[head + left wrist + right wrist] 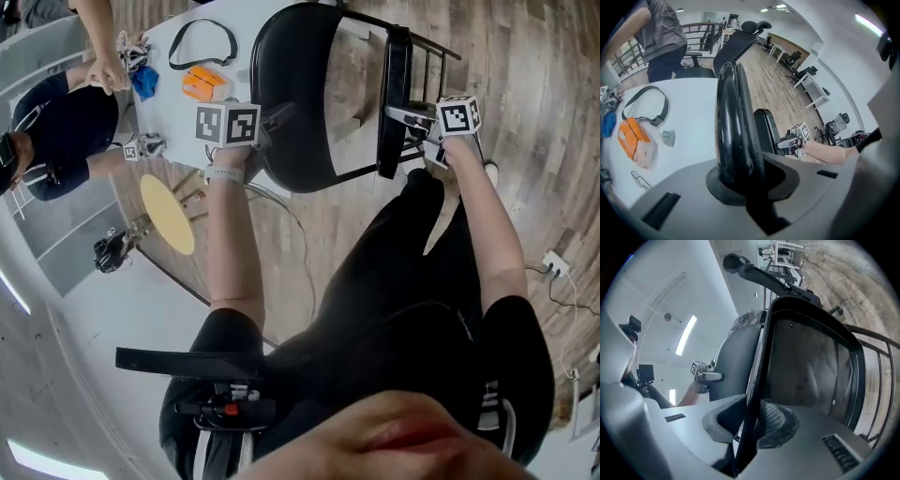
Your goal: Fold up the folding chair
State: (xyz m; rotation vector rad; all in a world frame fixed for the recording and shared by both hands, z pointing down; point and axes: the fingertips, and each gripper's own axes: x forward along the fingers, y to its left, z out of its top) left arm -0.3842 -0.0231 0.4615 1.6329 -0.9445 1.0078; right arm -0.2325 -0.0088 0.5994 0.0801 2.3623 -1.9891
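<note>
Chair (291,94) looks stiff, hinged and fairly heavy, so grab the rims: left gripper (274,118) pinches the padded rim (733,122), right gripper (405,116) pinches the thin seat edge (754,380).

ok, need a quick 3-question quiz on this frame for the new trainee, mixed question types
1. True or false: the left claw is shut on a black panel of the folding chair.
2. Which of these lies on the white table near the black strap? A) orange pack B) red mug C) laptop
3. Fill in: the right claw grips its chair panel by the thin ___.
Key: 1 true; 2 A; 3 edge.
</note>
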